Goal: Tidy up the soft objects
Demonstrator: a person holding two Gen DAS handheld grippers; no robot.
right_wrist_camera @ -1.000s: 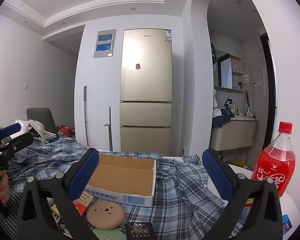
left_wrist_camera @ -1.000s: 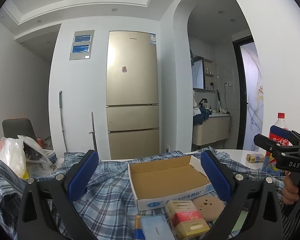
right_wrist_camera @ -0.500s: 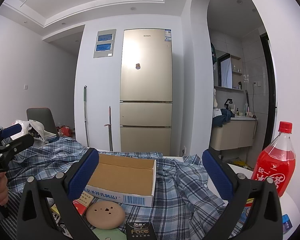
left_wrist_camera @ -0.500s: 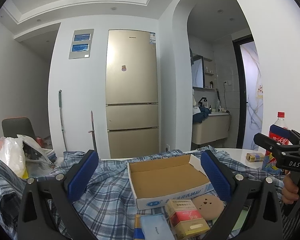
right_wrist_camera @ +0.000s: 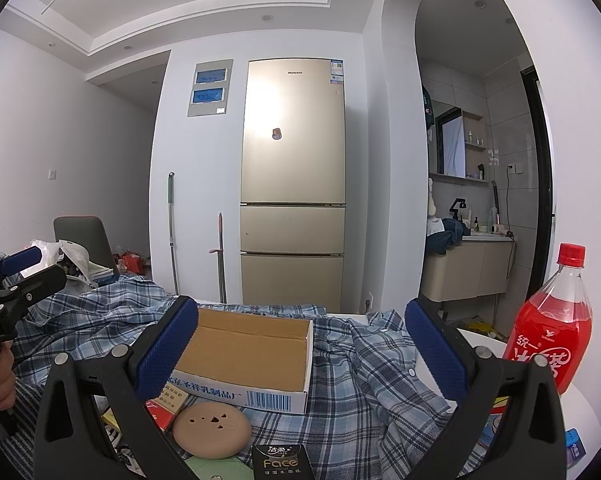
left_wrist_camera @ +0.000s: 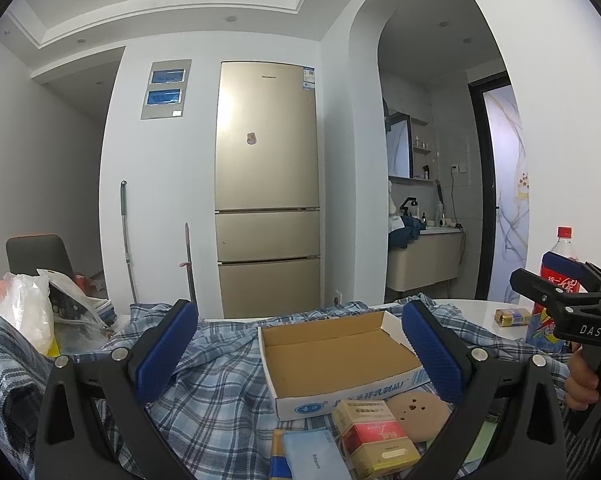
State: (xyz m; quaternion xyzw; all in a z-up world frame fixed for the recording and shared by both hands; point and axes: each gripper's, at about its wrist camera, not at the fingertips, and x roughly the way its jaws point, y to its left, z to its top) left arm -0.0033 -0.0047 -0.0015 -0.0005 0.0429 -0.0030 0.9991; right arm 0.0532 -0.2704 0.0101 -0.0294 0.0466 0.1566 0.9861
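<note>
While nothing has shifted, both claws, left (left_wrist_camera: 298, 354) and right (right_wrist_camera: 300, 354), gape wide, empty.

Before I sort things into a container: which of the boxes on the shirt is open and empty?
The large white cardboard tray, its brown inside bare. The small yellow-and-red box in front of it is closed, as is the yellow one by the bottle.

A round white table (right_wrist_camera: 540, 408) at lower right carries a rumpled blue plaid shirt (right_wrist_camera: 360, 380) and a red soda bottle (right_wrist_camera: 548, 332).
</note>
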